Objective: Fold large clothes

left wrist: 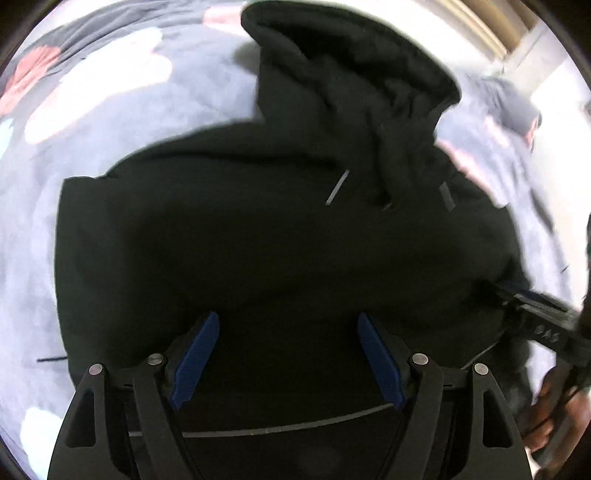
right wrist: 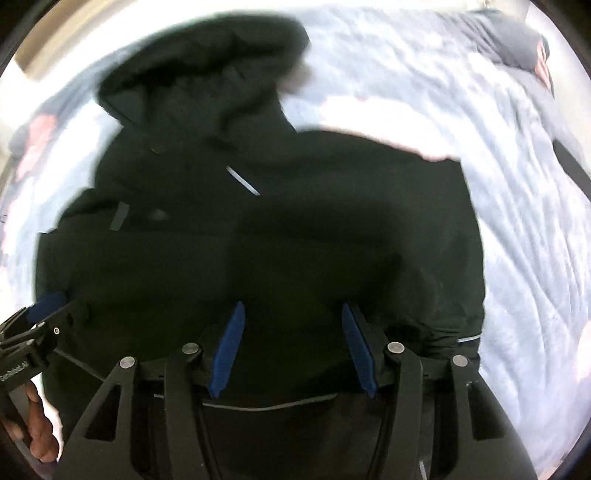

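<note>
A black hooded sweatshirt (left wrist: 258,240) lies on a bed with its hood (left wrist: 351,66) at the far end; it also shows in the right wrist view (right wrist: 277,240), hood (right wrist: 199,77) at the upper left. My left gripper (left wrist: 288,325) is open, its blue pads (left wrist: 195,358) spread over the near part of the garment. My right gripper (right wrist: 291,314) is open too, blue pads (right wrist: 229,347) spread over the garment's near hem. Each gripper shows at the edge of the other's view, the right one (left wrist: 532,302) and the left one (right wrist: 44,306), both at the garment's side.
The bed is covered by a light grey quilt (right wrist: 498,166) with pink and white patches (left wrist: 33,74). A dark grey pillow (right wrist: 517,40) lies at the far right corner. A wall and wooden trim (left wrist: 491,26) stand beyond the bed.
</note>
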Demonstrator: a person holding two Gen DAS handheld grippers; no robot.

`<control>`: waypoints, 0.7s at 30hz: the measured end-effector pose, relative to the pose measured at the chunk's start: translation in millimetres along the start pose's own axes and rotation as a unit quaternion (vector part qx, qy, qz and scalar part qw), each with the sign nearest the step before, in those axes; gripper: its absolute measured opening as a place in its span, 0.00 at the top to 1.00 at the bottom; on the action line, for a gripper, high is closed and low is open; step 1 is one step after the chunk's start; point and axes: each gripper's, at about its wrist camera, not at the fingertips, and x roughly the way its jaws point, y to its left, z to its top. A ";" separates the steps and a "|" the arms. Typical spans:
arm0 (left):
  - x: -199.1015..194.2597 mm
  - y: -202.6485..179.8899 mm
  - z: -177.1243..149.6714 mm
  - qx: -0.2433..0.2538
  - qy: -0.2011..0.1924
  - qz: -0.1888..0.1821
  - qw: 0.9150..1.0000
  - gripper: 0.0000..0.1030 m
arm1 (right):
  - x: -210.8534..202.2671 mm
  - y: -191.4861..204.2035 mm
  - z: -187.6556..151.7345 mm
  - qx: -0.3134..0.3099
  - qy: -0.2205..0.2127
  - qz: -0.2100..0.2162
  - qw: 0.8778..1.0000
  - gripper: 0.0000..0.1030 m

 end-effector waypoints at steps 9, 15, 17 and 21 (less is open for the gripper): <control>-65.4 -17.7 48.5 0.040 -0.085 -0.036 0.995 0.24 | -22.5 -12.6 15.0 -0.020 -0.015 0.053 0.998 0.45; -57.1 8.7 144.4 0.008 -0.141 -0.013 0.990 0.24 | -39.7 -29.6 100.4 -0.010 -0.099 0.064 0.993 0.44; -43.1 26.4 173.0 -0.031 -0.138 -0.030 0.989 0.24 | -34.4 -30.3 128.1 -0.005 -0.120 0.060 0.991 0.41; -14.5 46.7 205.6 -0.079 -0.130 -0.040 0.987 0.24 | -28.4 -32.7 173.9 0.016 -0.158 0.061 0.985 0.32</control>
